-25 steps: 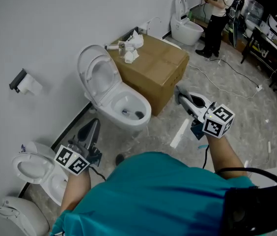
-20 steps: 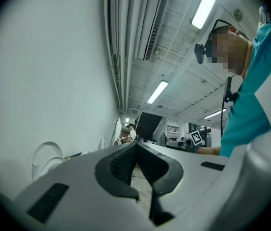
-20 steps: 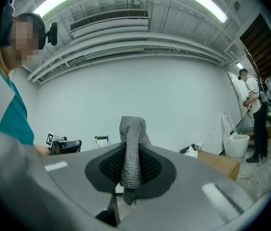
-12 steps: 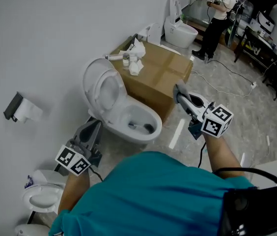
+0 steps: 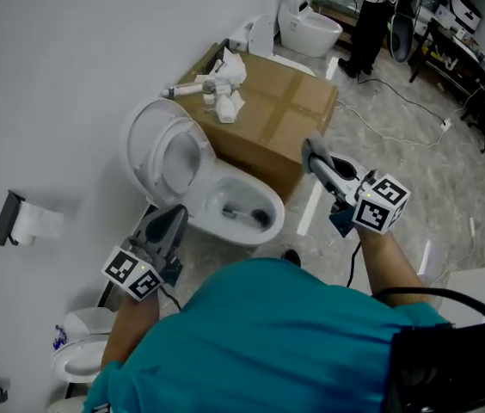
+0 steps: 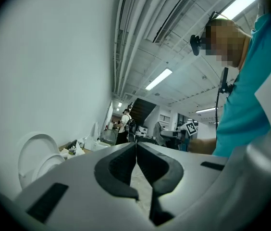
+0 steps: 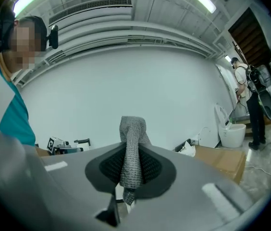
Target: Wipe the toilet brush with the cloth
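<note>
Jaws of left gripper pressed together, right gripper jaws pinching grey cloth — upright fold.

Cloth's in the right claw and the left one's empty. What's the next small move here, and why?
Probably open the left claw and ease it toward the toilet bowl, where what looks like the brush lies. The right claw is clamped on the cloth, and the left is shut on nothing, so it seems the free one to pick the brush up.
</note>
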`<state>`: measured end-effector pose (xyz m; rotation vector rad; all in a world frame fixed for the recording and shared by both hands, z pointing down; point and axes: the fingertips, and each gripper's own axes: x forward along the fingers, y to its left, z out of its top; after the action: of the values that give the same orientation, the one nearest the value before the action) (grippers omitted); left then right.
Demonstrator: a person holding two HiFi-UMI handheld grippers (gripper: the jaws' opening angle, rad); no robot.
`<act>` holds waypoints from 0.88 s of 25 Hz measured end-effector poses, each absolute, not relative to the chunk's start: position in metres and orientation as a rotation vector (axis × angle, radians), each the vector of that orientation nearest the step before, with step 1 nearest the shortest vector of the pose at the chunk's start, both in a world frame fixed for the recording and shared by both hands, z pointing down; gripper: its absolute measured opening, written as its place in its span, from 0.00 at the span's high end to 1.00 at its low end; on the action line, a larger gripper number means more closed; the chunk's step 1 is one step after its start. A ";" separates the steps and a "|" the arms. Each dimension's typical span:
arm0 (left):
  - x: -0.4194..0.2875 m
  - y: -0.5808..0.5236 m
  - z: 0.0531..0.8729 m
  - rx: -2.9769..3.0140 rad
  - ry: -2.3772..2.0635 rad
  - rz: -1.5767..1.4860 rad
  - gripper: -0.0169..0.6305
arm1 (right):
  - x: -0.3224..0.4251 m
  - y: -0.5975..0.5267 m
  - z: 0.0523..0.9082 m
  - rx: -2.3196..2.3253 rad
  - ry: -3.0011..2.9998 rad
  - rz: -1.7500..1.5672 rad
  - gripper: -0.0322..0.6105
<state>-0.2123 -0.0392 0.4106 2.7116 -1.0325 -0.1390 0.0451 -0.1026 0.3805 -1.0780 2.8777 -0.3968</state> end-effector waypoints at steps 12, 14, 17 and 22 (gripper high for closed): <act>-0.073 -0.165 0.466 2.579 -1.162 0.081 0.96 | 0.146 -0.248 0.409 -0.842 2.971 -0.440 0.92; -0.059 -0.179 0.490 2.565 -1.153 0.173 0.96 | 0.152 -0.266 0.421 -0.804 2.993 -0.452 0.92; -0.047 -0.193 0.537 2.559 -1.113 0.356 0.96 | 0.154 -0.285 0.447 -0.781 3.004 -0.500 0.92; -0.051 -0.216 0.626 2.553 -0.974 0.613 0.96 | 0.134 -0.309 0.499 -0.774 3.017 -0.547 0.92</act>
<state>-0.0507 -0.2156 0.6256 2.5526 -0.9736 0.6127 0.1345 -0.3091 0.4994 -0.7738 3.0166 -0.5474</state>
